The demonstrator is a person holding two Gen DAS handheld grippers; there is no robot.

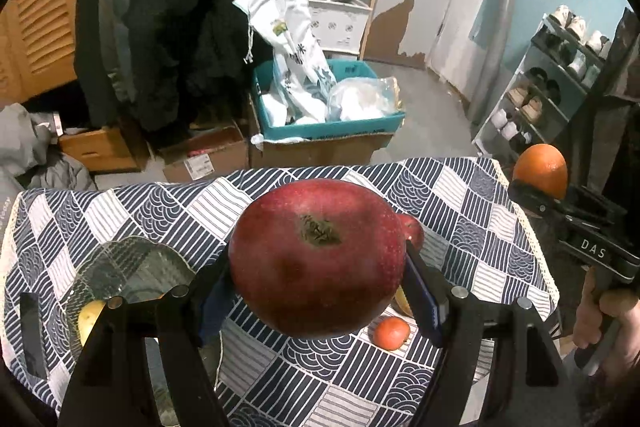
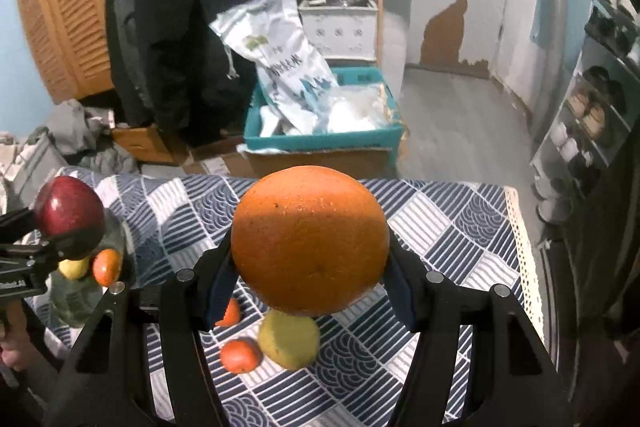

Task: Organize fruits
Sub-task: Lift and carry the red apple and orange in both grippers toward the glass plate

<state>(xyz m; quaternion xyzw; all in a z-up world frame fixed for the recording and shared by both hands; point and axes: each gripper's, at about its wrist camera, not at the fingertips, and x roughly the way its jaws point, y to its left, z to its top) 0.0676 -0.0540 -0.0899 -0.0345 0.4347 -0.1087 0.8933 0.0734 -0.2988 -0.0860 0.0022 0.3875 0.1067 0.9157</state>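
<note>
Red apple (image 1: 316, 255) between left tongs (image 1: 318, 267), orange (image 2: 310, 241) between right tongs (image 2: 310, 267)

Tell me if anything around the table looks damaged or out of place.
On the table nothing stands out: the left gripper holds an apple, the right gripper an orange. Behind it, the back wall has a large brown patch where paint has peeled off.

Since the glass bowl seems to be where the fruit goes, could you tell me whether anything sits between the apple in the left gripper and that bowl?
Nothing visible blocks it. The left gripper holds the red apple in the air just right of the glass bowl, with only patterned tablecloth between. The bowl already holds a yellow fruit.
</note>
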